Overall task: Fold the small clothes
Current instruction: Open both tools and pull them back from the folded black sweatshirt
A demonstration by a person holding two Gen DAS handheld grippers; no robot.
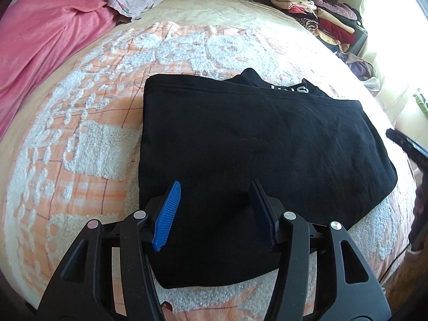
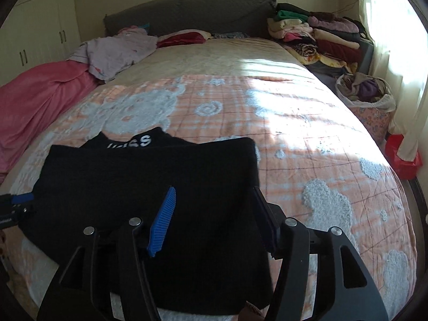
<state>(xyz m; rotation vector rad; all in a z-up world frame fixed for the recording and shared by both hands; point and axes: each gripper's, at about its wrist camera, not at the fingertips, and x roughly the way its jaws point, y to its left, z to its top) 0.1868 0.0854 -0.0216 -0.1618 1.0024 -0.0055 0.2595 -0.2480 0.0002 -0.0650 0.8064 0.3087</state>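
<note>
Black garment (image 1: 256, 144), folded flat on the bed cover (image 1: 88, 144), lies under and ahead of both grippers. Left gripper (image 1: 215, 192): jaws apart, nothing pinched between them, blue ribbed pad (image 1: 167, 216) on its left finger, dark pad on the other; only black cloth shows in the gap, and whether the tips touch it I cannot tell. The garment's near edge runs just behind these jaws, its left edge just outside the left finger, and the bulk spreads ahead and to the right. White lettering (image 1: 302, 88) shows at its far edge, on a layer peeking out from under the top fold.

Right gripper (image 2: 214, 195): jaws apart too, gripping nothing, blue pad on its left finger, same black cloth below the gap. The garment's right edge sits just outside the right finger; the rest extends ahead and left. The left gripper's blue tip shows at the far left of the right view, at the garment's left edge.

Further out: patterned orange-and-white cover all round the garment; pink blanket (image 2: 40, 101) far left; a lilac cloth (image 2: 112, 50) and red cushion (image 2: 184, 37) near the dark headboard (image 2: 187, 10); stacked folded clothes (image 2: 318, 34) far right ahead; a basket of clothes (image 2: 366, 93) and a red box (image 2: 401, 157) beside the bed on the right.
</note>
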